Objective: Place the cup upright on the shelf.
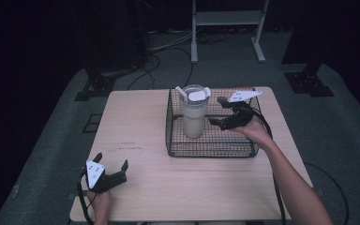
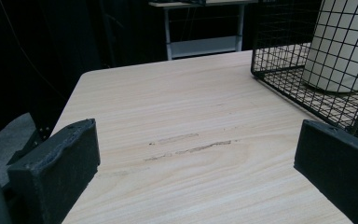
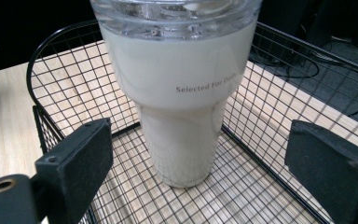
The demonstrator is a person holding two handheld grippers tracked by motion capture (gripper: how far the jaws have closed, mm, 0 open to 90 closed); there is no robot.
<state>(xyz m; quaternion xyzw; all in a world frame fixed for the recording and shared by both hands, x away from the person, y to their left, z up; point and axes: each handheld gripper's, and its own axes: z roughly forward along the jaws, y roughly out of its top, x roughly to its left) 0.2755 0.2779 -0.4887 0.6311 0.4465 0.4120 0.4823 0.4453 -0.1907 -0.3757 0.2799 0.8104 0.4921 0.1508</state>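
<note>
A cream tumbler (image 3: 182, 93) stands upright inside a black wire basket (image 1: 211, 149) on the wooden table (image 1: 154, 187), and the right gripper (image 1: 225, 117) hangs over the basket's right part with its jaws spread wide. Seen along those jaws in the right gripper view, the tumbler sits squarely ahead in the gap between them, touching neither; the left jaw is out by the basket's rounded rim, the right jaw over the mesh floor. Grey lettering across the cup's body reads "Selected For", followed by a word cut off by the curve that I cannot make out. A clear lid (image 3: 177, 16) caps the tumbler, and from above a white straw (image 1: 182, 91) leans out of it. The left gripper (image 1: 111, 165) rests low at the near left corner of the table, jaws also parted and holding nothing; ahead of them lies bare wood with a couple of scuff marks (image 2: 191, 144), and the basket's corner sits beyond the right jaw.
</note>
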